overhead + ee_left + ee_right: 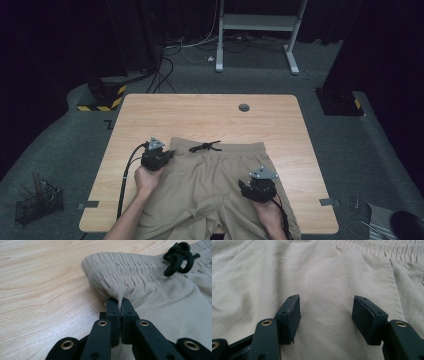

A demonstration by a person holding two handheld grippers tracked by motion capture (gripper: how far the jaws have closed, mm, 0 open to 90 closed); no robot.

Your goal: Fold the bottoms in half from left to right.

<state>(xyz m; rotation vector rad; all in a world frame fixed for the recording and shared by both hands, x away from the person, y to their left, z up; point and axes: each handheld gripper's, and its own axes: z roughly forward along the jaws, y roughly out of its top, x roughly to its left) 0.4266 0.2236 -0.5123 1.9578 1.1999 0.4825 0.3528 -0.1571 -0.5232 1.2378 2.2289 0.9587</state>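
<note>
Khaki shorts: left hand-held gripper pinches the waistband corner; right hand-held gripper gapes wide, empty.

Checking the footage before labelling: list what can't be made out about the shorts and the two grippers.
- Shorts: leg ends cut off by the bottom edge of the high view and partly covered by the forearms.
- Left gripper: shut on a fabric pinch; how deep it reaches is hidden between the jaws.
- Right gripper: open over the cloth; whether its tips touch is unclear.
</note>
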